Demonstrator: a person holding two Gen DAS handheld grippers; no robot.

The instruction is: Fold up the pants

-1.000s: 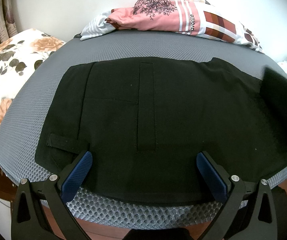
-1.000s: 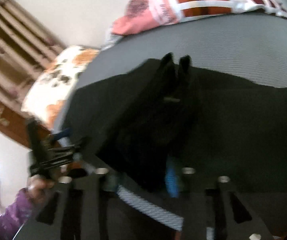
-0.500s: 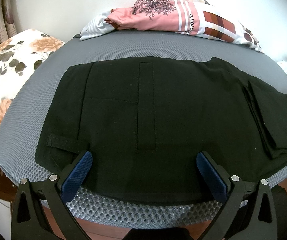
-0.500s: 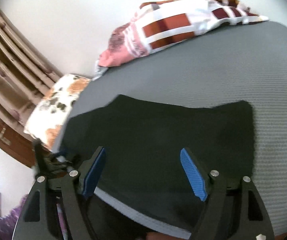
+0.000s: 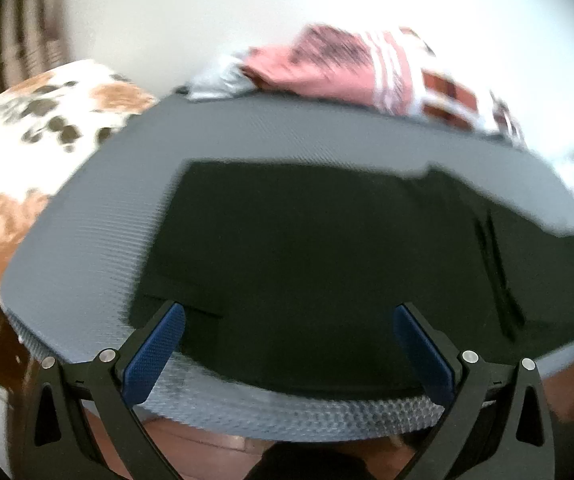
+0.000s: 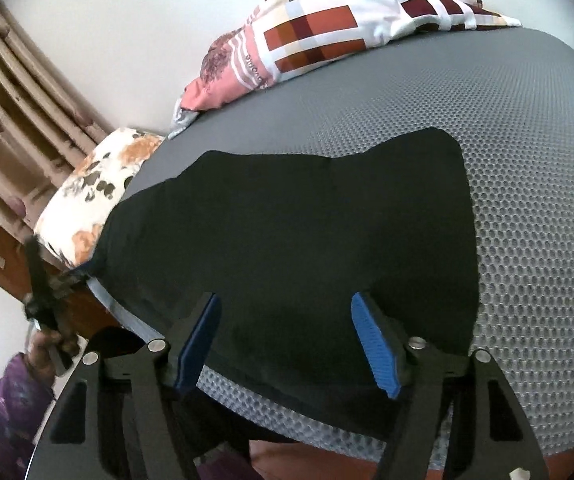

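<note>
Black pants (image 5: 307,248) lie flat on a grey mesh mat (image 5: 127,168), with a folded-over layer at their right end (image 5: 527,264). The left wrist view is blurred. My left gripper (image 5: 287,344) is open, its blue pads just above the pants' near edge. In the right wrist view the pants (image 6: 287,224) lie spread on the mat (image 6: 527,160). My right gripper (image 6: 287,340) is open and empty over the near edge of the cloth. The left gripper (image 6: 43,292) shows small at the far left, at the pants' left end.
A pink and checked cloth bundle (image 6: 327,36) lies at the mat's far edge. A floral pillow (image 5: 39,128) sits left of the mat, also in the right wrist view (image 6: 99,184). Brown curtains (image 6: 15,128) hang at the far left. The mat's near edge drops off.
My right gripper let go of the pant legs after laying them over; it now hovers open. The left gripper has pulled back and tilted, blurring its view.
</note>
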